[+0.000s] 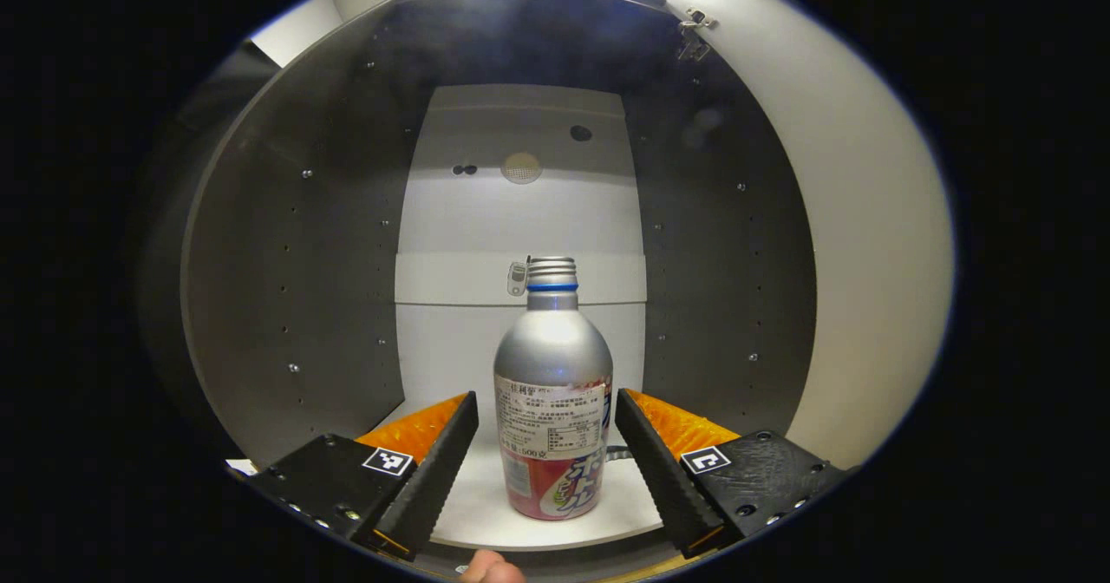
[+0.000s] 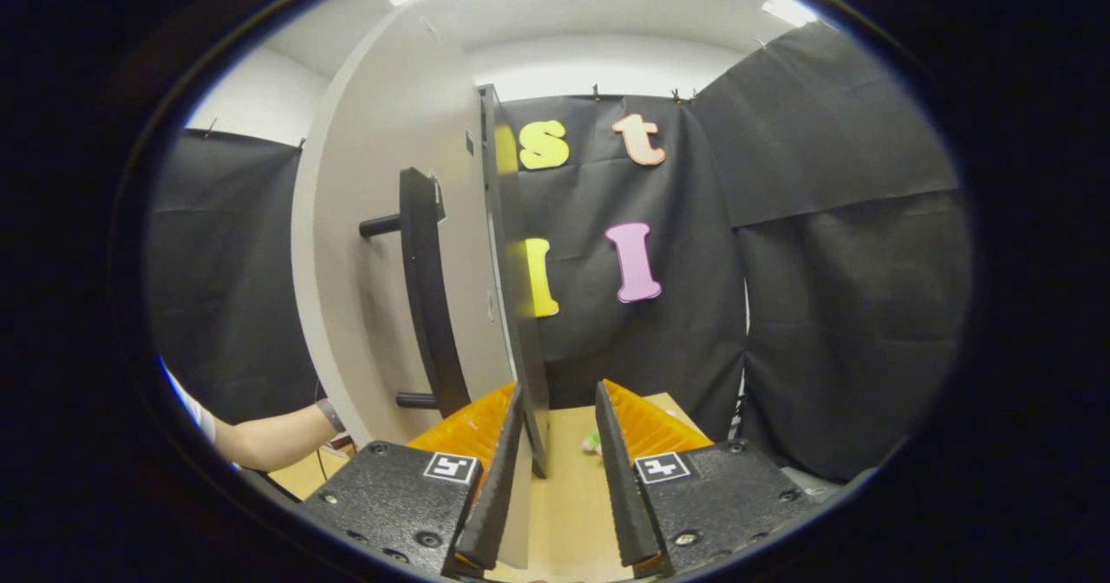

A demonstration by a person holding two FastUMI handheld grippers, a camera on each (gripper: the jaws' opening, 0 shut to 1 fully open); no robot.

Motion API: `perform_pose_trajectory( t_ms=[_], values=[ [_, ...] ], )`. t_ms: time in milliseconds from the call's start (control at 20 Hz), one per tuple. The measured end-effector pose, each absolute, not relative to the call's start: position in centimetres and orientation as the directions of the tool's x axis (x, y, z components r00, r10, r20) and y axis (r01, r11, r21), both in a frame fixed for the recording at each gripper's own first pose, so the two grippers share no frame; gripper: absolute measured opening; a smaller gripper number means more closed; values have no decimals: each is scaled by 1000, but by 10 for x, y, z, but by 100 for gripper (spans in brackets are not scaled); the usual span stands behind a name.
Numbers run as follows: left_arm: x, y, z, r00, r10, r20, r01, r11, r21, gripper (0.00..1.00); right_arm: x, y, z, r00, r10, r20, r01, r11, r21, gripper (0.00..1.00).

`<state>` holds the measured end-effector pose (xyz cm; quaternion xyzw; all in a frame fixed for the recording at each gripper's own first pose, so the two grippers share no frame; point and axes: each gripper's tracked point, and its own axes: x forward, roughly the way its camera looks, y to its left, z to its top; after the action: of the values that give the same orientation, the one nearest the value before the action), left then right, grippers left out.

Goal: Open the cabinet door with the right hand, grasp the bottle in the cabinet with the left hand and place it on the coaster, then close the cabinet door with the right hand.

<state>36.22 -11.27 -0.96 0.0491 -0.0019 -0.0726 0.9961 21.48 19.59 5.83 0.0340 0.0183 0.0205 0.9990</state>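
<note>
Black cloth hangs all round the booth behind a pale wooden surface [image 2: 568,479], seen in the right gripper view. From that same view the cabinet door [image 2: 381,245] stands swung open, its thin edge turned toward the camera, with a long dark handle [image 2: 429,297] fixed upright on its pale face. The right tongs [image 2: 555,427] are spread apart, and the door's lower edge sits in the gap between the two fingers; the left finger lies close against the door edge, while the right finger stands apart from it, so nothing is clamped. A small pale and green thing, too blurred to name, lies on the surface beyond the door edge. To the left of the door, a person's forearm [image 2: 269,440] with a band at the wrist reaches in from the side.

Inside the cabinet [image 1: 295,288], the left gripper view looks straight along dark side walls toward a pale back panel. The bottle [image 1: 552,392] stands upright on the cabinet's pale floor, near its front edge, a silver body with a threaded cap, a blue ring at the neck and a printed label round its lower half. The left tongs [image 1: 546,440] are spread wide with the bottle between them; both fingers stand clear of its sides, just beside it and not touching. A hinge [image 1: 694,32] shows high on the cabinet's right side, above and right of the bottle.
</note>
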Motion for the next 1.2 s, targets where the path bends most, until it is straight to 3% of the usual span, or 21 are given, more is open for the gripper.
perform_pose_trajectory(
  t_ms=[350,400,450,500,650,750,800,850,1200],
  values=[
    [371,-123,-8,986,-166,-1,166,982,87,96,218,194,58,999,31,-32,-28,997,66,53],
    [372,-122,-7,987,-161,-3,161,983,89,82,218,195,58,999,31,-33,-29,997,67,53],
    [373,-122,-7,987,-164,-6,163,983,86,88,218,194,58,999,31,-34,-28,997,68,53],
    [371,-122,-7,986,-169,-8,169,982,84,79,217,194,58,999,30,-33,-28,997,67,53],
    [364,-120,-5,983,-181,-19,182,981,71,78,218,194,58,999,32,-33,-30,997,65,53],
    [350,-116,1,982,-190,-9,190,980,58,77,219,194,58,999,32,-30,-30,997,64,53],
    [338,-116,6,979,-205,1,205,978,44,87,219,194,59,999,32,-28,-30,997,64,53],
    [325,-115,12,977,-212,20,211,977,33,77,220,194,59,999,32,-27,-30,997,65,53],
    [227,-87,26,974,-213,70,210,976,49,76,221,190,58,999,39,-18,-39,999,21,53]
  ],
)
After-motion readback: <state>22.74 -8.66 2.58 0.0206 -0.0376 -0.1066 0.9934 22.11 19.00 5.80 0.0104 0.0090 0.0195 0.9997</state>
